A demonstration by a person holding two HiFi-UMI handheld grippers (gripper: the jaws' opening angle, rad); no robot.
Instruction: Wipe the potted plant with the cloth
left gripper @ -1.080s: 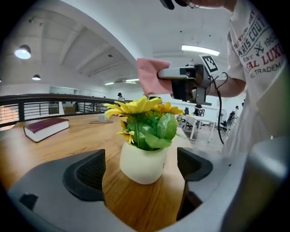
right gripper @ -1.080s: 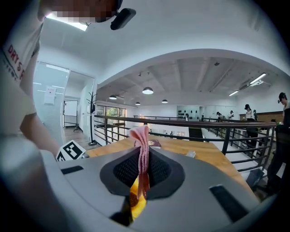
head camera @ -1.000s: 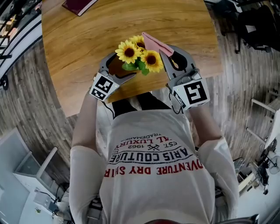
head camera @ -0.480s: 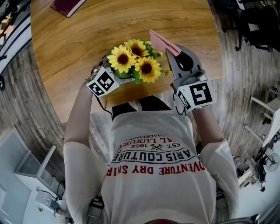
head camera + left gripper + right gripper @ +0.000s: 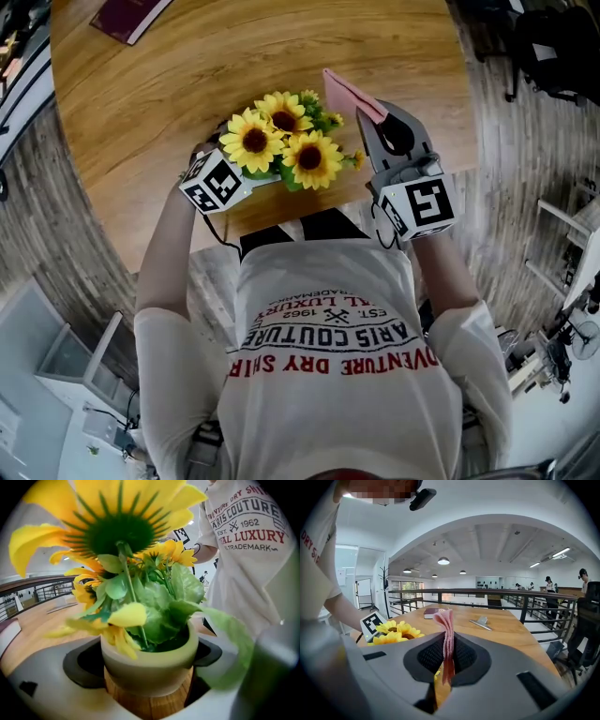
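The potted plant has yellow sunflowers and green leaves in a pale round pot. It stands on the round wooden table near its front edge. My left gripper has its jaws round the pot, one on each side. They have just been opening and stand wide, and I see no pad pressing on the pot. In the head view the blooms hide those jaws, and only the marker cube shows. To the right of the plant, my right gripper is shut on a folded pink cloth, which sticks up past the fingertips.
A dark red book lies at the table's far left. A small metal object lies further out on the table. A railing runs beyond the table. The person's torso is close against the front edge.
The plant has come upright, so the blooms now hide the pot that showed a second ago. The left gripper has rolled and shifted a little left. The right gripper still holds the cloth.
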